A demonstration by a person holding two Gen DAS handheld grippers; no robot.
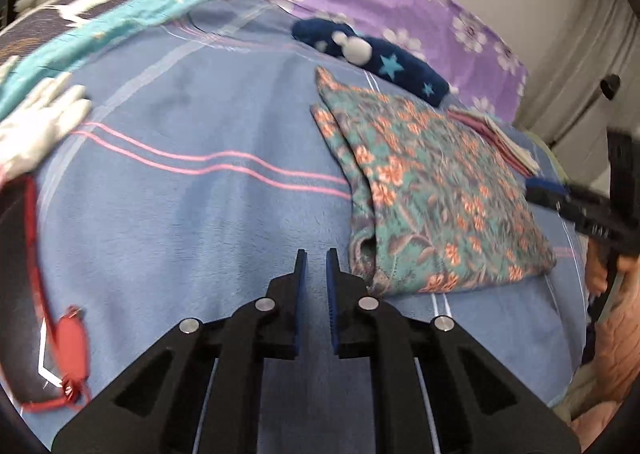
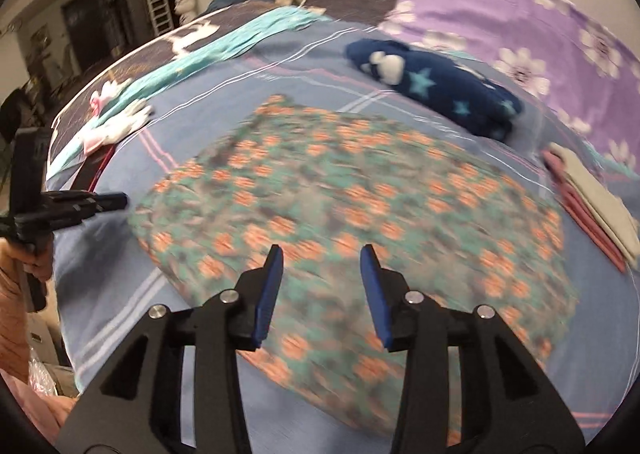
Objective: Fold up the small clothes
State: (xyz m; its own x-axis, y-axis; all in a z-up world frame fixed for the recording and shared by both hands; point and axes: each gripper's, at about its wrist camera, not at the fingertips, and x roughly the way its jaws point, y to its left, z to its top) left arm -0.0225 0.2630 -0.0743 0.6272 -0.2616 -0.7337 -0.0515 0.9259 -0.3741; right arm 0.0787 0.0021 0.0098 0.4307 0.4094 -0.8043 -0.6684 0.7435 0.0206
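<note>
A teal garment with orange flowers (image 1: 432,190) lies folded on the blue bedspread (image 1: 180,234). My left gripper (image 1: 316,254) hovers over bare bedspread just left of the garment's near corner, its jaws a narrow gap apart with nothing between them. In the right wrist view the floral garment (image 2: 340,194) is motion-blurred and fills the middle. My right gripper (image 2: 322,250) is open above its near part and holds nothing. Each gripper shows in the other's view: the right gripper (image 1: 552,194) at the garment's right edge, the left gripper (image 2: 120,198) at its left.
A navy star-print garment (image 1: 400,66) lies behind the floral one, with a folded pink and white stack (image 1: 496,138) at its right. White gloves (image 1: 40,126), a teal cloth (image 1: 120,22) and a dark red-trimmed piece (image 1: 24,294) lie at left. Purple flowered bedding (image 1: 400,2) is at the back.
</note>
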